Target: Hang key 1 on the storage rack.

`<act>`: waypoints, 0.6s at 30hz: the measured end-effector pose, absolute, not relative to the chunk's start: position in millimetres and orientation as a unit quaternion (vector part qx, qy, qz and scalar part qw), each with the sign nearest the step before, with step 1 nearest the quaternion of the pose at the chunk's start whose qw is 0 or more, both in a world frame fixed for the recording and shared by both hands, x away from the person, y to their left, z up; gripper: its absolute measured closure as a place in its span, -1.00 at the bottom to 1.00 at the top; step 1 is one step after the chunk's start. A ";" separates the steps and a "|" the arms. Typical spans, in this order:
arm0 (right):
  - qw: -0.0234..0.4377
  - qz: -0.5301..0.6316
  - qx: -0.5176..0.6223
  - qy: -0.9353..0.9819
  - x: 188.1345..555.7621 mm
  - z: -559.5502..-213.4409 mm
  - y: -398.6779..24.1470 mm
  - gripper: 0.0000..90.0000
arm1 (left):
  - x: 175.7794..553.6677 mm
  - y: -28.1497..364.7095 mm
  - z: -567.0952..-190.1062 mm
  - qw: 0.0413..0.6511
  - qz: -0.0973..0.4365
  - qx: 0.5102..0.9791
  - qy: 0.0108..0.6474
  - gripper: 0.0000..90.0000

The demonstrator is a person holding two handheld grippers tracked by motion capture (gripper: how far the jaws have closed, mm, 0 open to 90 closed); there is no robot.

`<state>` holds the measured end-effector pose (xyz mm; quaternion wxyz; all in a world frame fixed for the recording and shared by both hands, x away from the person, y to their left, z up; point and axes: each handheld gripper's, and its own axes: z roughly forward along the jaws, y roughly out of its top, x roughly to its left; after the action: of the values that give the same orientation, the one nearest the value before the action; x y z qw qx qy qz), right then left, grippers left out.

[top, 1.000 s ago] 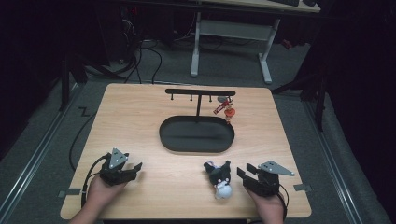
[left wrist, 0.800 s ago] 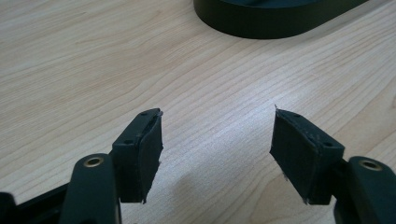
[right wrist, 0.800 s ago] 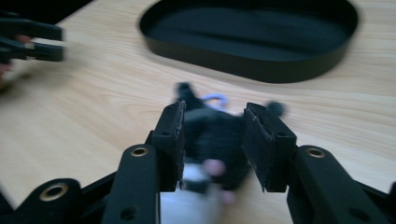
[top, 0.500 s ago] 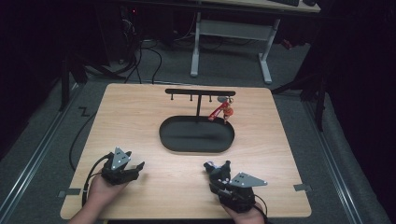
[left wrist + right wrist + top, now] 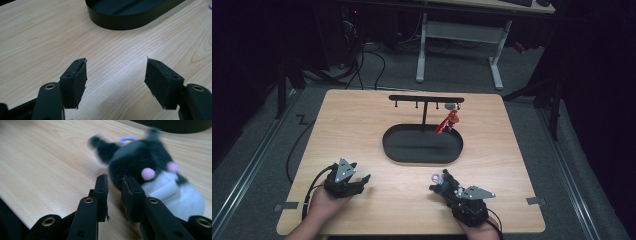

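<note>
A black and white plush toy with pink spots and a pale blue ring lies on the wooden table near its front edge. My right gripper is shut on the dark fur at the toy's side, and most of the toy's body bulges past the right-hand jaw. In the high view the plush toy pokes out ahead of the right gripper. My left gripper rests at the front left, open. Between the jaws of the left gripper there is bare wood.
A black oval tray sits mid-table, its wall ahead of the left gripper. Behind it stands a black hook rack with a small red figure hanging from its right end. A desk frame and cables lie beyond the table.
My right gripper has moved left along the front edge onto the plush toy and its jaws have closed on it. The left gripper has stayed where it was.
</note>
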<state>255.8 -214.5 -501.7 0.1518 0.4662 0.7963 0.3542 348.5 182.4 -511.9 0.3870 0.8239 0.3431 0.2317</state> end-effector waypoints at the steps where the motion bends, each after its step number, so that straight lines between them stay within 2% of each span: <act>1: 0.150 0.358 0.467 0.795 256.1 -500.1 -217.4 0.59 | 348.5 182.5 -511.8 0.387 0.231 0.824 0.343 -0.24; 4: 0.146 0.383 0.464 0.785 254.0 -491.8 -218.1 0.46 | 347.9 182.5 -511.6 0.386 0.233 0.824 0.343 -0.24; 6: 0.152 0.387 0.458 0.786 253.8 -484.2 -218.2 0.27 | 346.9 182.6 -511.9 0.387 0.232 0.823 0.345 -0.24; 11: 0.166 0.362 0.465 0.791 262.6 -462.7 -232.4 0.13 | 345.8 183.1 -512.9 0.387 0.229 0.823 0.347 -0.24; 18: 0.138 0.291 0.483 0.814 274.7 -455.6 -241.8 -0.17 | 346.7 184.8 -512.5 0.388 0.226 0.823 0.349 -0.24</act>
<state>274.7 -241.8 -455.6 0.1385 0.4827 0.8144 0.2908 346.7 184.8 -512.5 0.3877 0.8226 0.3494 0.2259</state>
